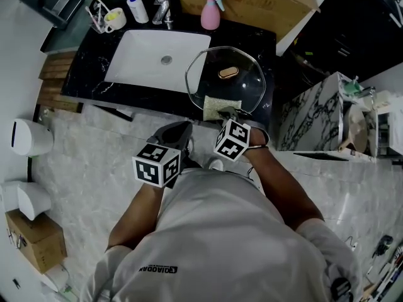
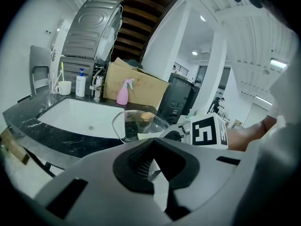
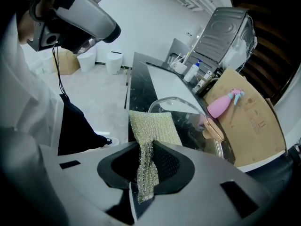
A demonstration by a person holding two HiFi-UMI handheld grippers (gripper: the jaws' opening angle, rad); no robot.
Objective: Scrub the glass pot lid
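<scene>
I'm at the scrubbing itself, and by my reading only at its start. My right tool (image 3: 143, 166) is clenched on one end of the mesh scrub pad (image 3: 153, 128). The pad's free end fans out ahead of it and lies on the near edge of the glass pot lid (image 1: 227, 80). The lid sits dome-up on the black desk (image 1: 88, 74), just right of the sink (image 1: 145, 49). Its left rim reaches over the sink's edge and its tan knob (image 1: 228, 72) points up.

My left tool (image 2: 153, 161) is drawn back near my body, well short of the lid. Its jaws are pressed together with nothing between them.

Next I need to lay more of the pad flat on the glass and push it across the dome in strokes, working around the knob rather than over it. Nothing is holding the lid, and I expect it could skate on the stone or tip toward the sink under pressure. I should therefore bring the left tool forward to steady the rim or the knob before bearing down.
</scene>
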